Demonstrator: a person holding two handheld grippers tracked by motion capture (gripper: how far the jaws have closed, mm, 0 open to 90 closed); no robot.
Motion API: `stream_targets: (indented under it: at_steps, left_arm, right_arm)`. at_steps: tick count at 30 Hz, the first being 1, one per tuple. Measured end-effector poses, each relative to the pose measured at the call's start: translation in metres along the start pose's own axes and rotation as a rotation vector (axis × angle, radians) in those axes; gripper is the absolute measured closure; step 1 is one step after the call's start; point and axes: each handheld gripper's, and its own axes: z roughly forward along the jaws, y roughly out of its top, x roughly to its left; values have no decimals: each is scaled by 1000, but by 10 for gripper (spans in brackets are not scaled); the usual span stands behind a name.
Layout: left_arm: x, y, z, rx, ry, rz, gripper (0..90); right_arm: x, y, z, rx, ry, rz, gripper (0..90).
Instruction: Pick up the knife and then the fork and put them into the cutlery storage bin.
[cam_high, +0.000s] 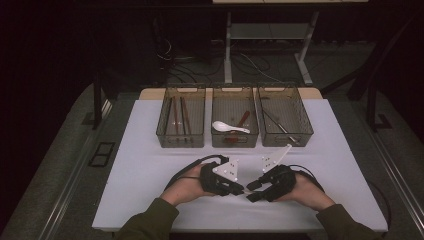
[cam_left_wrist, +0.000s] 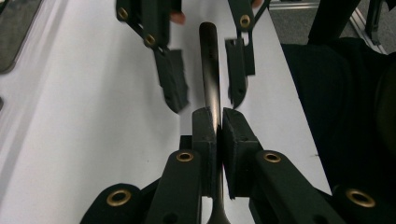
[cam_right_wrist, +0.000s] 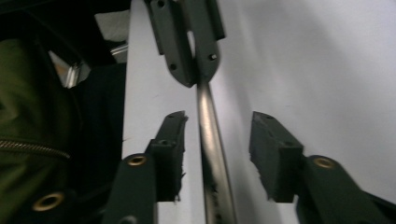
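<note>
A slim dark metal utensil (cam_left_wrist: 209, 65) lies level just above the white table (cam_high: 150, 165), near its front edge. My left gripper (cam_left_wrist: 219, 119) is shut on it, and the pads pinch the handle while its free end points away. My right gripper (cam_right_wrist: 218, 119) faces the left one tip to tip (cam_high: 252, 190). Its jaws stand on either side of the utensil's handle (cam_right_wrist: 212, 144) with a gap on both sides, and the pads do not press. In the high view the left gripper (cam_high: 239, 189) sits in a hand with an olive sleeve.
Three clear bins stand in a row at the back of the table. The left bin (cam_high: 180, 137) holds chopsticks, the middle bin (cam_high: 235, 140) a white spoon (cam_high: 227, 126), and the right bin (cam_high: 286, 136) dark utensils. Cables trail behind both grippers.
</note>
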Motion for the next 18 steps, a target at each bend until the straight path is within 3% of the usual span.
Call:
stream_targets:
  at_steps: [3,8,11,18]
  left_arm:
    - [0,0,-1,-6,5,-5,836]
    - [-2,-1,0,12,13,6,860]
    - [-2,-1,1,18,12,10,859]
    - [-1,-5,1,-7,3,-32,847]
  right_arm:
    - [0,2,3,12,9,-18,755]
    - [2,5,2,-10,45,-7,867]
    - [2,4,2,-7,47,-9,868]
    - [3,4,2,-7,41,-17,869]
